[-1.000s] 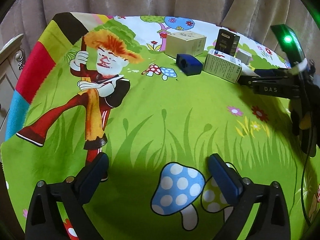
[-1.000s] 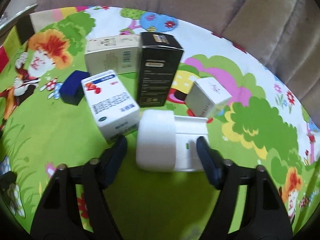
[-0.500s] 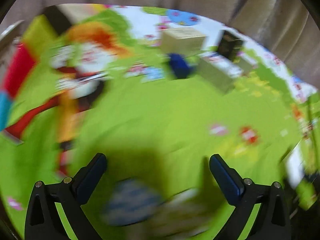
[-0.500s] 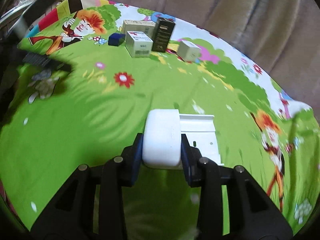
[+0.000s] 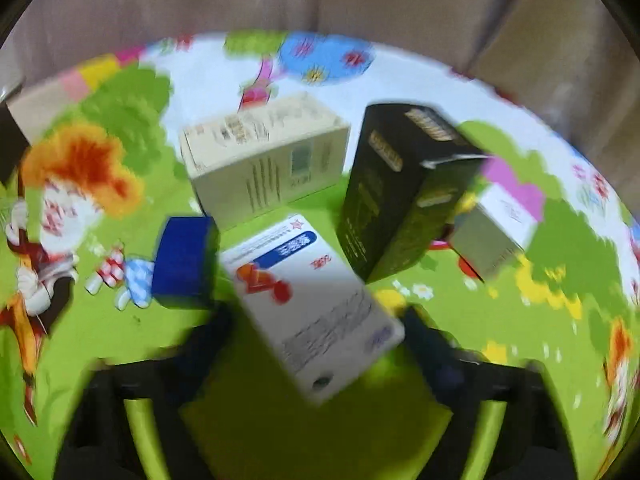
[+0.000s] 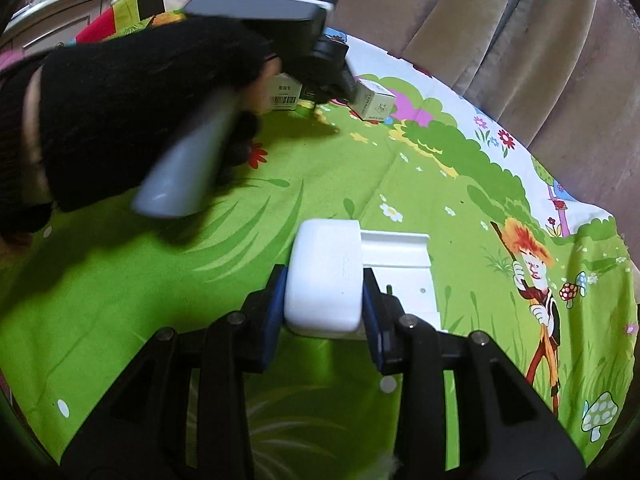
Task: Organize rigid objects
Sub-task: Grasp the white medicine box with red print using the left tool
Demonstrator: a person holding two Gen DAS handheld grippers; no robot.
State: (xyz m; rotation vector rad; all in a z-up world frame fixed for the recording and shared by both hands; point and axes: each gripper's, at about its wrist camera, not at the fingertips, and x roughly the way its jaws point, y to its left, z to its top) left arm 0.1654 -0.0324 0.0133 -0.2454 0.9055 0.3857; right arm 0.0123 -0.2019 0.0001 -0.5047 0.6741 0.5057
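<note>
Left wrist view: blurred; the left gripper [image 5: 316, 332] now sits low over the white medicine box [image 5: 312, 304], which a second ago lay far off at the back of the cartoon sheet [image 5: 280, 432].
Change, left: its jaws stood wide and have just been closing, with the white medicine box lying between them; the blur hides whether the pads yet press on it, so I cannot tell if it is gripped.
Change, right: the right gripper [image 6: 325, 300] and its white plastic block [image 6: 324, 276] were among the boxes a second ago; they are now well apart from them, over bare green sheet.
Right jaws: closed tight on the white plastic block, one pad on each side.
Neighbours: blue box [image 5: 184, 260] just left of the white medicine box, cream box [image 5: 264, 156] behind it, black box [image 5: 404, 188] to its right, small grey box [image 5: 492, 236] beyond that.
Meaning for the task: one piece looks pulled out of the cluster, and the next pick is likely starting.
</note>
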